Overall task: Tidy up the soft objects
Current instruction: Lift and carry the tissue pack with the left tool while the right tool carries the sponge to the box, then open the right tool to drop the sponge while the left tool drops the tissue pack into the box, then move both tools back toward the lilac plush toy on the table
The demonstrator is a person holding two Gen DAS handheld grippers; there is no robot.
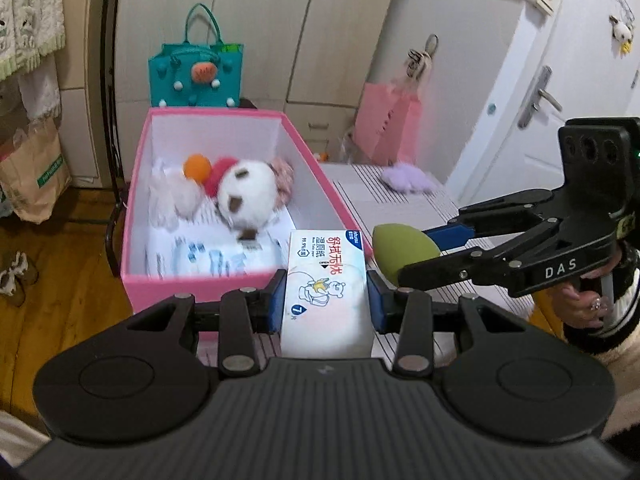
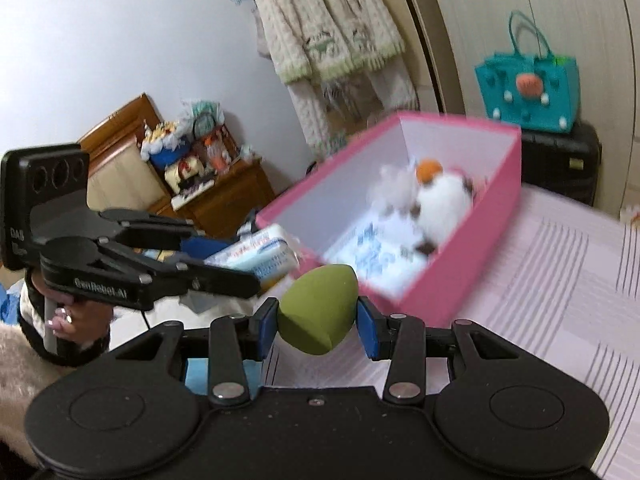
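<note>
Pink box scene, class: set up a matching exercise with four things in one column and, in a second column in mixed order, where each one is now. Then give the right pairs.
Things
1. wipes pack
2. green sponge
3. panda plush
4. purple fluff

Places
A. inside the pink box
B. in the left claw
C. lying on the striped bed
D. in the right claw

Pairs: 1-B, 2-D, 3-A, 4-C
</note>
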